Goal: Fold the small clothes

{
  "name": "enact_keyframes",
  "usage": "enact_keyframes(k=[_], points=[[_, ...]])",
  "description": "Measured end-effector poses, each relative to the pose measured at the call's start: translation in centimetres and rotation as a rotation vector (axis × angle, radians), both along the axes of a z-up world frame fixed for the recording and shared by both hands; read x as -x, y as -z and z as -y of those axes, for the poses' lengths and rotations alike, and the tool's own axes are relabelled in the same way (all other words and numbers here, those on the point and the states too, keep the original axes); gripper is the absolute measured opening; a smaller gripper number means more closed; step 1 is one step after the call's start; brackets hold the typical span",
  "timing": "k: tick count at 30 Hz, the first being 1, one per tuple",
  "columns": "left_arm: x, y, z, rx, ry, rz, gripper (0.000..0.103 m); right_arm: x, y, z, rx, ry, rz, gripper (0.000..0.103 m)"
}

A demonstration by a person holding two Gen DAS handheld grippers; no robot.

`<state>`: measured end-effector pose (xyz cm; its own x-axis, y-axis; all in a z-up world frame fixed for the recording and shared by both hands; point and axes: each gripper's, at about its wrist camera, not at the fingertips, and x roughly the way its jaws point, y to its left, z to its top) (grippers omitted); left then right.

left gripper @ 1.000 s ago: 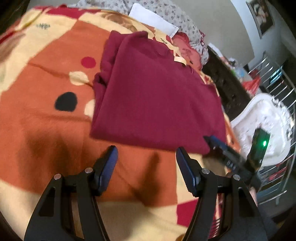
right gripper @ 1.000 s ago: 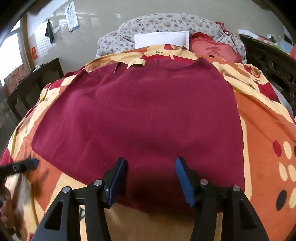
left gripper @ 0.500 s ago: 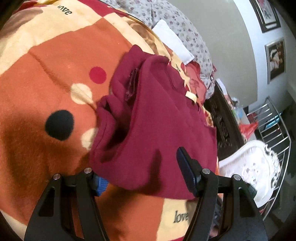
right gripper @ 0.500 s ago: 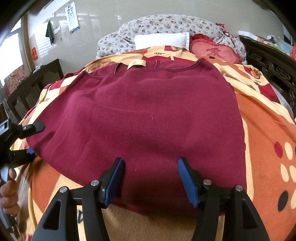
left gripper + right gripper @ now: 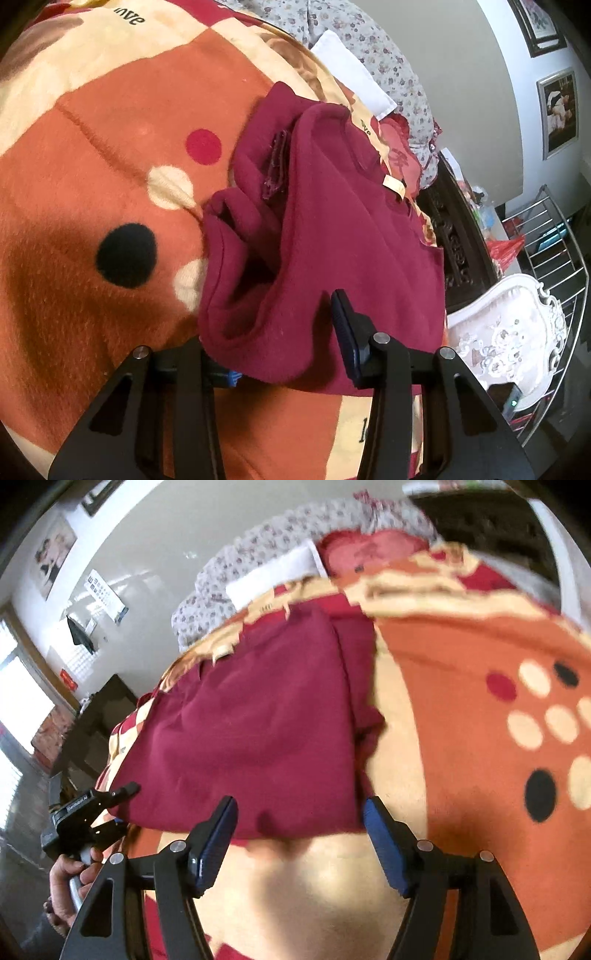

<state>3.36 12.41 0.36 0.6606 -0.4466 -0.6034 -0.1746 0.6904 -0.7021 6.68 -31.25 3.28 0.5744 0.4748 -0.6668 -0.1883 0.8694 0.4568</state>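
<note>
Closing on the shirt [image 5: 354, 236] hem, left claw [image 5: 284, 354] has cloth bunched between its pads, near corner lifted off the blanket [image 5: 92, 166]; right claw [image 5: 299, 834] has just been opening, jaws wide, nothing gripped, shirt edge at its 12 o'clock; shirt lies mid-bed, pillows [image 5: 266, 572] beyond.

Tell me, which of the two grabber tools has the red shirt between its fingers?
The left gripper: the maroon shirt bunches up between its fingers as they close. The right gripper stands open at the shirt's near edge, holding nothing.
</note>
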Motion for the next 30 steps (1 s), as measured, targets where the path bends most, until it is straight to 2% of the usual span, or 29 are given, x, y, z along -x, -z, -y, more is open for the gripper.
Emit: enact_keyframes(k=[2,4,5,8,9,11,12,13,18,22,25,27,30], points=[[0.0,0.0,0.0,-0.007,0.008,0.000,0.041,-1.2,1.4,0.4,0.000,-0.013,-0.047,0.068],[-0.3,-0.2,0.1,-0.018,0.008,-0.007,0.030,-1.7,2.0,1.0,-0.045,-0.023,-0.049,0.069],[-0.5,-0.1,0.0,-0.031,0.004,-0.018,0.018,-1.8,2.0,1.3,-0.077,-0.023,-0.045,0.069],[-0.5,0.0,-0.3,-0.023,0.000,-0.030,0.012,-2.5,1.6,1.3,-0.176,-0.080,-0.048,0.064],[-0.5,-0.1,-0.2,-0.030,0.002,-0.028,0.010,-2.7,1.5,1.3,-0.200,-0.096,-0.050,0.059],[-0.3,-0.4,0.0,-0.042,-0.002,-0.028,0.009,-3.1,1.8,1.6,-0.215,-0.086,-0.083,0.042],[-0.2,-0.5,0.0,-0.039,-0.005,-0.030,0.008,-3.1,1.9,1.9,-0.216,-0.076,-0.101,0.023],[-0.1,-0.7,0.1,-0.035,-0.008,-0.030,0.007,-3.0,1.8,2.0,-0.227,-0.082,-0.116,0.018],[1.5,-2.9,0.1,-0.010,0.011,-0.005,0.006,-0.4,-1.2,2.1,-0.233,-0.128,-0.085,0.016],[3.9,-3.8,0.7,-0.006,0.054,0.008,0.006,2.3,-2.5,3.2,-0.238,-0.148,-0.116,0.016],[4.6,-2.9,2.0,-0.117,0.090,-0.008,0.007,2.8,-1.0,4.3,-0.208,-0.106,-0.190,0.022],[4.6,-1.8,2.3,-0.158,0.078,-0.050,0.009,2.8,-0.5,5.7,-0.148,-0.005,-0.227,0.022],[4.9,-1.2,2.9,-0.232,0.063,-0.050,0.020,3.6,-2.7,7.1,-0.107,0.097,-0.140,0.022]])
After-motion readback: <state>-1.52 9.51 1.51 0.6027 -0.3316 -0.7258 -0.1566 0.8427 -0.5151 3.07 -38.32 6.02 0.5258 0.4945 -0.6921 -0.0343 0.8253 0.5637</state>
